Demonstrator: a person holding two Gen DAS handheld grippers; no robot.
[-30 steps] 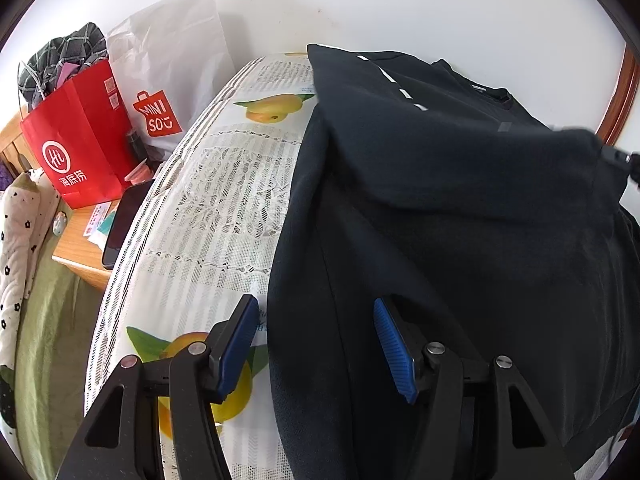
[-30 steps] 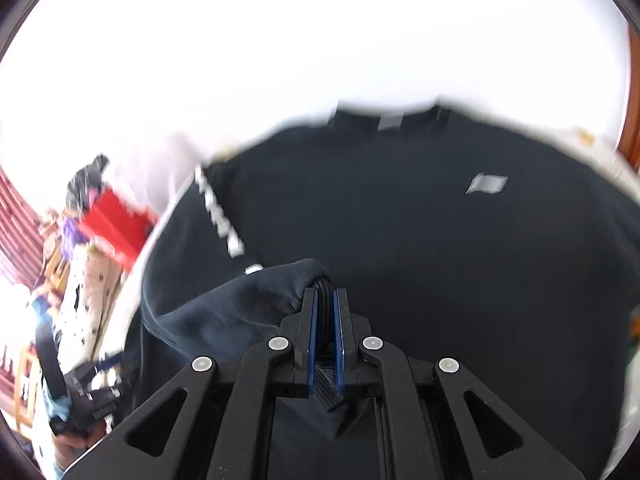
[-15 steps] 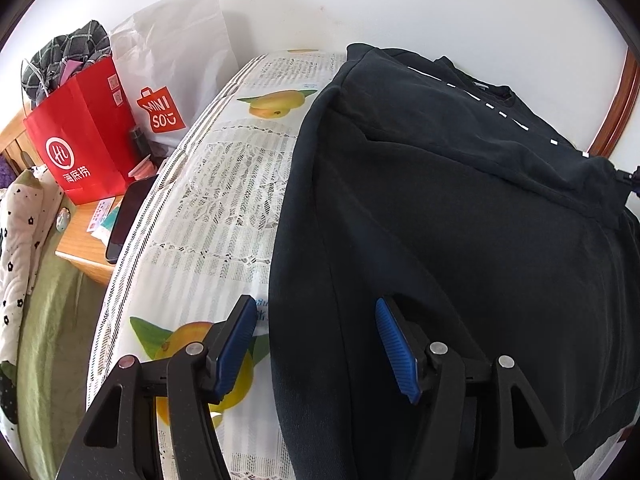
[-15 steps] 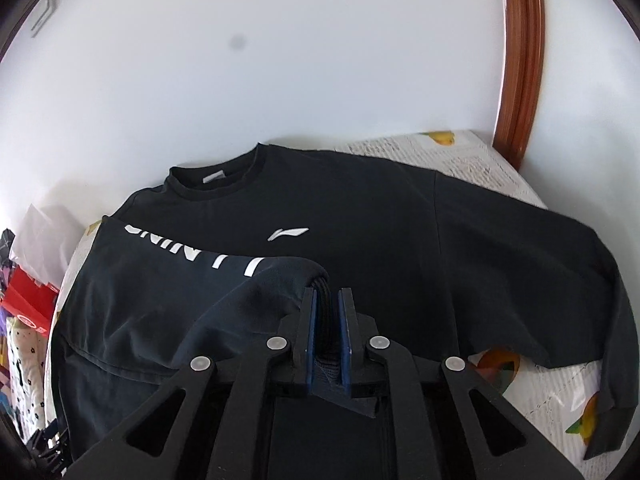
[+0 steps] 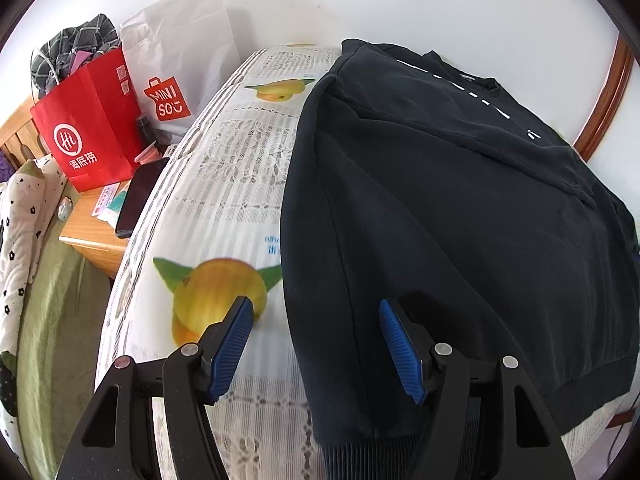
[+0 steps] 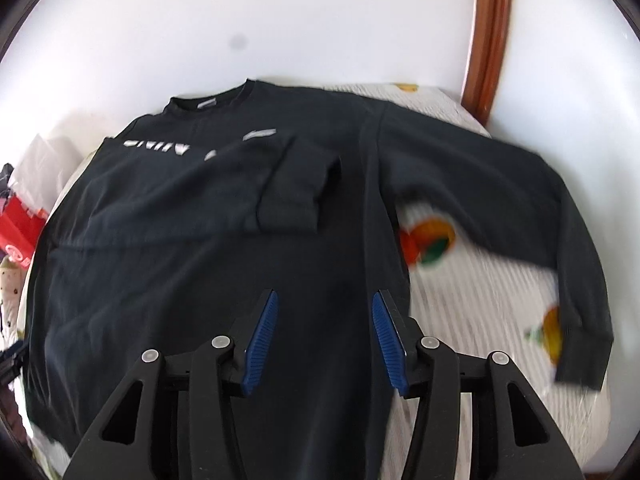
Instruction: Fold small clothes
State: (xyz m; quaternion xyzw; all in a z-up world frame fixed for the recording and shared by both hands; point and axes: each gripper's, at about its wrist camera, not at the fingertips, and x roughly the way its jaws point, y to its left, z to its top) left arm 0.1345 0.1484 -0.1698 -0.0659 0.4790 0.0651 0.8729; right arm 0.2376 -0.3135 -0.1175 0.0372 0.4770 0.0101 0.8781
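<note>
A black long-sleeved sweatshirt (image 6: 200, 240) with white lettering lies spread on a table with a fruit-print lace cloth (image 5: 240, 184). One sleeve is folded across the chest, its cuff (image 6: 296, 196) lying near the middle. The other sleeve (image 6: 520, 200) stretches out to the right over the cloth. My right gripper (image 6: 324, 328) is open and empty, above the lower body of the shirt. My left gripper (image 5: 316, 336) is open and empty, straddling the shirt's left side edge (image 5: 440, 220) near the hem.
Left of the table stands a wooden side table (image 5: 92, 220) with a red paper bag (image 5: 88, 128), a white Miniso bag (image 5: 180, 56) and a dark phone (image 5: 140, 200). A white wall lies behind, and a brown wooden frame (image 6: 488, 32) at the right.
My right gripper carried the sleeve cuff across the chest, then opened and let it go, and pulled back. My left gripper shifted slightly along the shirt's left edge, staying open.
</note>
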